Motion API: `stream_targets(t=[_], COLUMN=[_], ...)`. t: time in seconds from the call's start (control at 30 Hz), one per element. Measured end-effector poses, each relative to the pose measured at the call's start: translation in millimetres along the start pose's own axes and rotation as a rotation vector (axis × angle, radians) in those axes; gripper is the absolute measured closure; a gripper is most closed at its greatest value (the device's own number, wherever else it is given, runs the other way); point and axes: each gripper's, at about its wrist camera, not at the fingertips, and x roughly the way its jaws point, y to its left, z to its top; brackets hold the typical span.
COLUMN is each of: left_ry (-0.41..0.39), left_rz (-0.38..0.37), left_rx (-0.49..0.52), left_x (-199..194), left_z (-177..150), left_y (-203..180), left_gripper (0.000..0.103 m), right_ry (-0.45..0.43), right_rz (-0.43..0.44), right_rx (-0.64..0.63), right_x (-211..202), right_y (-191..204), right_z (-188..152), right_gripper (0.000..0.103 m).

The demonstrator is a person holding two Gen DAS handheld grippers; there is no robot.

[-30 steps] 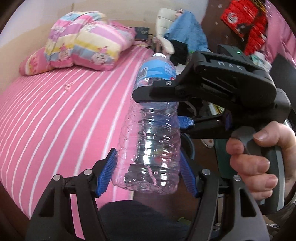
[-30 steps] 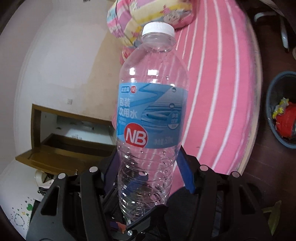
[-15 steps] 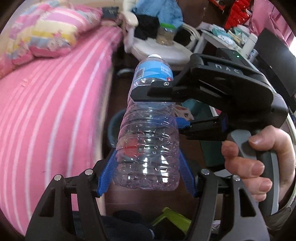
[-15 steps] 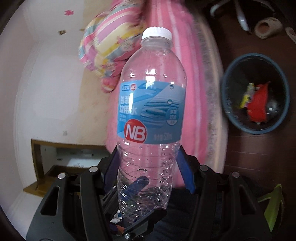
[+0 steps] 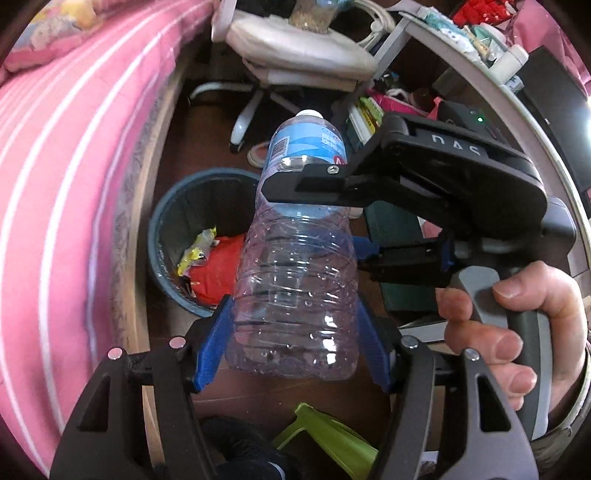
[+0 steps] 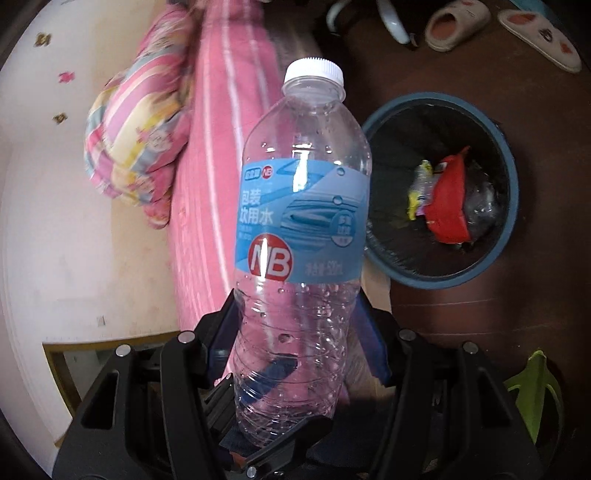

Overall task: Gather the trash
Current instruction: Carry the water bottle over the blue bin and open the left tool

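Observation:
A clear, empty plastic water bottle [image 5: 295, 295] with a blue label and white cap [image 6: 314, 74] is held by both grippers. My left gripper [image 5: 293, 321] is shut on its base, blue pads pressing on both sides. My right gripper [image 5: 316, 218] is shut on it just below the label, held by a person's hand [image 5: 509, 325]. In the right wrist view the bottle [image 6: 303, 221] stands upright between the right gripper [image 6: 299, 325] fingers. A blue-grey trash bin [image 5: 159, 229] stands on the floor behind and left of the bottle; this bin [image 6: 509, 177] holds red and yellow wrappers.
A bed with a pink striped cover [image 5: 55, 184] runs right beside the bin. A white swivel chair [image 5: 295, 48] and a cluttered desk [image 5: 480, 48] stand beyond. Slippers [image 6: 454, 26] lie on the dark floor. A green object [image 5: 332, 439] lies near below.
Both grippers have come down together with the bottle, swinging off the bed toward the floor. The bin has come into view and grown closer. The grips look unchanged.

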Motion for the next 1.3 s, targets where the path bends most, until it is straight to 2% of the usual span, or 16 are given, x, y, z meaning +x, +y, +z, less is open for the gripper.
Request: stream_targets(t=[0.17,0.33,0.73,0.77,0.8,0.87,1.07,1.3], left_ry=[0.064,0.114,0.200,0.204,0.207,0.207,0.183,0.093], left_rz=[-0.041,-0.044,0.012,0.019,0.039,0.072,0.110,0.154], left_rx=[-0.035,-0.059,-0.044,-0.052,-0.061,-0.074,-0.092,-0.095], left_x=[33.3,59.1,95.0,96.7,97.9,97.7,89.3,61.0], left_z=[14.7,25.8,29.4,29.7,30.0,31.2,35.0,36.1], left_y=[17.5,29.6,43.0,45.2,47.7,52.7,58.5,58.4], left_gripper=[0.041,0.040,0.038,0.033,0.027,0.022,0.019,0.019], right_ry=[0.004,0.016,-0.011,-0.024,-0.035,-0.056,-0.060,-0.064], right_rz=[-0.045,-0.074,-0.110,-0.112,-0.123,-0.138,-0.141,-0.120], right_rx=[0.046,0.106,0.170,0.178,0.190,0.209,0.186,0.103], right_x=[15.5,33.0,47.7,47.4,47.0,44.7,43.6,32.6], right_y=[-15.7,-33.6,-54.5,-55.3,-56.9,-58.1,-50.4,-28.0], right_z=[17.9,33.8,54.5,56.8,58.2,59.6,55.5,34.1], right_gripper=[0.044,0.044,0.043,0.042,0.035,0.019,0.018,0.017])
